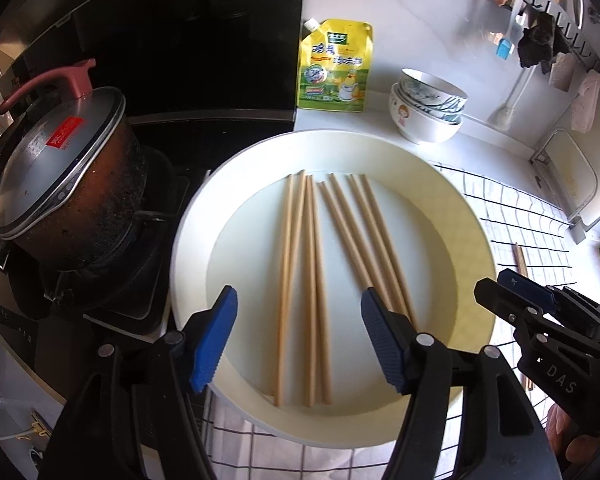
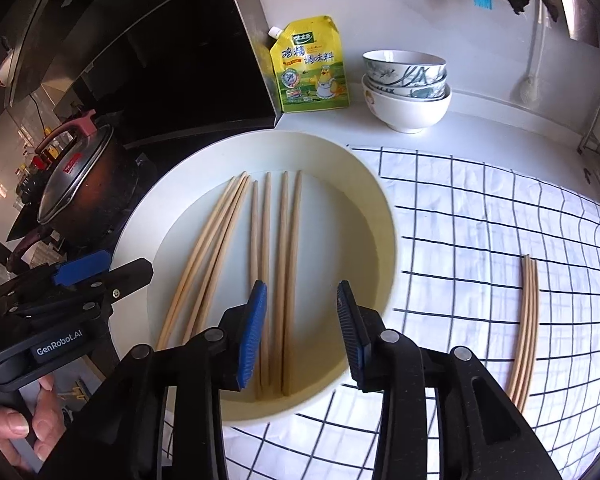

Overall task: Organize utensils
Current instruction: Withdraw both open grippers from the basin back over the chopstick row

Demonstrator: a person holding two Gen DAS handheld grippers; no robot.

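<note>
chopsticks (image 1: 300, 280) lying loose in the plate (image 1: 476, 240), more just right of it | light, stiff, slippery: grip mid-shaft | left tool (image 1: 298, 336) and right tool (image 2: 302, 332) hovering released, empty

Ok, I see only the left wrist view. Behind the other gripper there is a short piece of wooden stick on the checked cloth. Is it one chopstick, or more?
Observer: More. The right wrist view shows several light wooden chopsticks lying side by side in one bundle on the white cloth with dark grid lines, apart from the round cream plate.
Operator: Thank you. From my side I cannot see the right gripper's jaws. Does it hold anything?
Observer: No. The right gripper is above the near part of the plate with its jaws apart, and nothing is gripped between them.
</note>
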